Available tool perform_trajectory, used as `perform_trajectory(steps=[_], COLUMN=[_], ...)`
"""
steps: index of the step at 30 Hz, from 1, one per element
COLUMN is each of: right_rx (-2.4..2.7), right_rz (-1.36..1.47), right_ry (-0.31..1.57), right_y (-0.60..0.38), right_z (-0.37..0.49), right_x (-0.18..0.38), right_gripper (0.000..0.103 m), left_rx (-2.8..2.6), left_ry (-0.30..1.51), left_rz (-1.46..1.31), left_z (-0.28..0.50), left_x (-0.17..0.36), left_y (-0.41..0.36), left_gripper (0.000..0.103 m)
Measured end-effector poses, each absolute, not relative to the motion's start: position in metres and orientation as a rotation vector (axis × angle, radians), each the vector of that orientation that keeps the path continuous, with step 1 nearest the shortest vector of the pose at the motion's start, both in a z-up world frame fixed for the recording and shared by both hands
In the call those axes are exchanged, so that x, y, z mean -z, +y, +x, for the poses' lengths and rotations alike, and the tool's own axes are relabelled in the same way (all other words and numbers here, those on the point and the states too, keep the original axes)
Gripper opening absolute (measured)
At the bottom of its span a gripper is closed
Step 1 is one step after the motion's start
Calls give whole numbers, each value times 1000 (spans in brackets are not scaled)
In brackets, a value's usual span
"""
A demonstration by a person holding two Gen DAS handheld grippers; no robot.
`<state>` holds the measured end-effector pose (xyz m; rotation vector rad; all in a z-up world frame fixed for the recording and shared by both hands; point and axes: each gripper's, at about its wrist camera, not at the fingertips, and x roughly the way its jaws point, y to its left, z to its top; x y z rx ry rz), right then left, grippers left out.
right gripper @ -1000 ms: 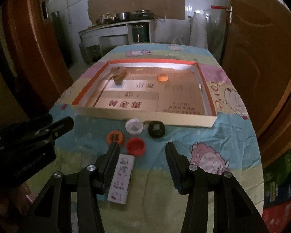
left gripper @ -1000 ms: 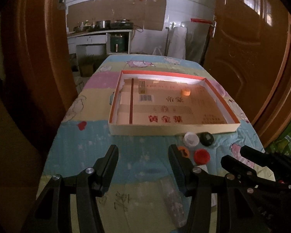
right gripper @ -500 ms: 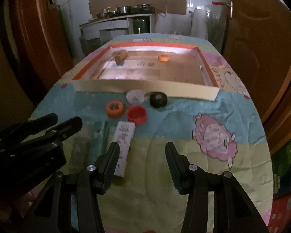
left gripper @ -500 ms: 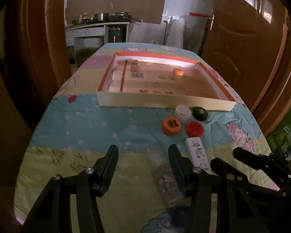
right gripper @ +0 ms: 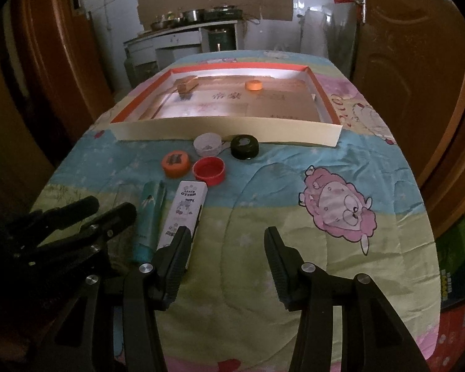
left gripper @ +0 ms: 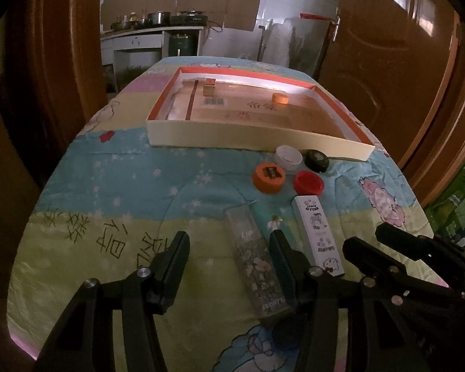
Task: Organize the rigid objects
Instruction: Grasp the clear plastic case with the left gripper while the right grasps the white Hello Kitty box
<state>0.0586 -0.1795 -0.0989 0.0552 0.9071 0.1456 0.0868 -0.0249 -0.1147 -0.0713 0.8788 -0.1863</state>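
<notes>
Four bottle caps point(right gripper: 208, 158) cluster beside the shallow box point(right gripper: 226, 131); three slim boxes point(right gripper: 184, 214) lie nearer the worktop's near edge. Both grippers point(left gripper: 229, 249) point(right gripper: 226, 248) hover, jaws apart.

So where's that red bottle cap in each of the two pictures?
Left wrist view: red cap right of centre, beside the orange cap.
Right wrist view: red cap left of centre, open side up.
Shared landmark: the shallow box just beyond it.
</notes>
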Motion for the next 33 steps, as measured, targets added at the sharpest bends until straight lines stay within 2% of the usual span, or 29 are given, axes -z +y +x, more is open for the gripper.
perform_trajectory(steps=[13, 16, 20, 25, 27, 29, 33], right_rx=[-166, -155, -169, -173, -155, -145, -142], right_rz=[50, 48, 69, 38, 10, 6, 18], right_ry=[919, 914, 923, 953, 947, 946, 950], right_y=[-164, -159, -156, -144, -141, -140, -143], right_z=[62, 67, 74, 80, 79, 79, 80], right_x=[102, 101, 103, 111, 111, 112, 111], right_gripper=[51, 51, 51, 51, 45, 26, 26], left_rx=[191, 181, 151, 189, 194, 198, 213], left_ry=[923, 901, 877, 878, 875, 876, 876], left_rz=[-28, -16, 24, -9, 0, -4, -23], left_z=[100, 97, 93, 95, 95, 94, 95], left_x=[120, 122, 124, 124, 124, 123, 122], left_y=[-20, -21, -18, -9, -9, -8, -4], left_gripper=[53, 45, 21, 20, 20, 20, 20])
